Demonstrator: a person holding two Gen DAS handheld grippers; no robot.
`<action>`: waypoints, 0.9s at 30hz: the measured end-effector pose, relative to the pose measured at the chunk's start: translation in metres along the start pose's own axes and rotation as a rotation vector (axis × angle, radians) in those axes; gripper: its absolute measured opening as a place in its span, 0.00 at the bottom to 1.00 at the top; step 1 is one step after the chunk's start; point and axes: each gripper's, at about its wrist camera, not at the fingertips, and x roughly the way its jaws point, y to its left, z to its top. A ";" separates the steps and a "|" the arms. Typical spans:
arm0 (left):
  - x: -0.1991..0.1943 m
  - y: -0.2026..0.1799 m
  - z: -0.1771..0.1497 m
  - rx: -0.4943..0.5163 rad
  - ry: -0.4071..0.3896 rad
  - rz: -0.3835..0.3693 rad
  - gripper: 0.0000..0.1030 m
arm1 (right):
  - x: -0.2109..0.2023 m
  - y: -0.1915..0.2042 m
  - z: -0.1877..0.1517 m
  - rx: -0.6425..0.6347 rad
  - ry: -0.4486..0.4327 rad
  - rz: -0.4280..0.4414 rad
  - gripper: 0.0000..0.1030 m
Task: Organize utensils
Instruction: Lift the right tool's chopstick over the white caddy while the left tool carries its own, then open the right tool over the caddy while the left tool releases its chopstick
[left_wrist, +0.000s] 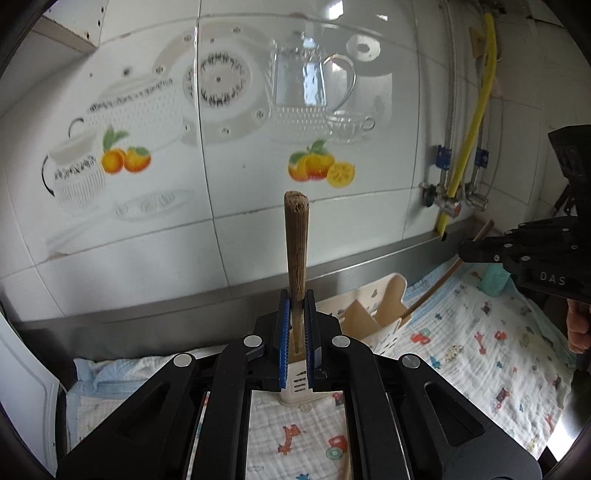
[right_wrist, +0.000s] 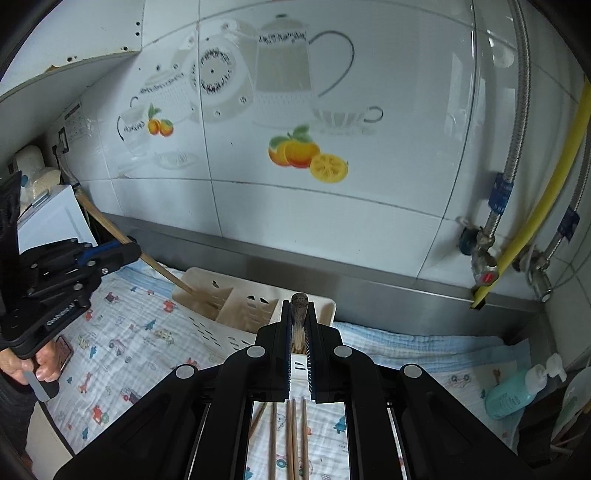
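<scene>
From the left wrist, the left gripper (left_wrist: 296, 306) is clenched on a brown wooden chopstick (left_wrist: 295, 240), whose long axis runs up and away from the pads toward the tiled wall. Its lower end drops toward the cream slotted plastic utensil caddy (left_wrist: 384, 314) lying just beyond and below the fingers on the printed quilted cloth (left_wrist: 480, 350). The right gripper (left_wrist: 465, 251) shows at the right edge, clamped on its own slim stick slanting down toward the caddy. From the right wrist, the right gripper (right_wrist: 298, 317) pinches a second brown wooden chopstick (right_wrist: 299, 306), seen nearly end-on, directly above the caddy's near compartment (right_wrist: 295, 369). Loose chopsticks (right_wrist: 293, 435) lie on the cloth beneath. The left stick already reaches into the caddy's far side, so I judge the left hand nearer to release.
</scene>
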 end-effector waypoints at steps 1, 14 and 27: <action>0.006 0.000 -0.001 -0.001 0.014 -0.001 0.05 | 0.003 -0.001 -0.001 0.005 0.004 0.005 0.06; 0.012 -0.001 -0.005 -0.016 0.010 -0.003 0.08 | 0.006 -0.006 -0.006 0.034 -0.019 0.013 0.19; -0.052 -0.002 -0.027 -0.029 -0.050 -0.035 0.10 | -0.062 0.002 -0.045 0.029 -0.118 -0.013 0.33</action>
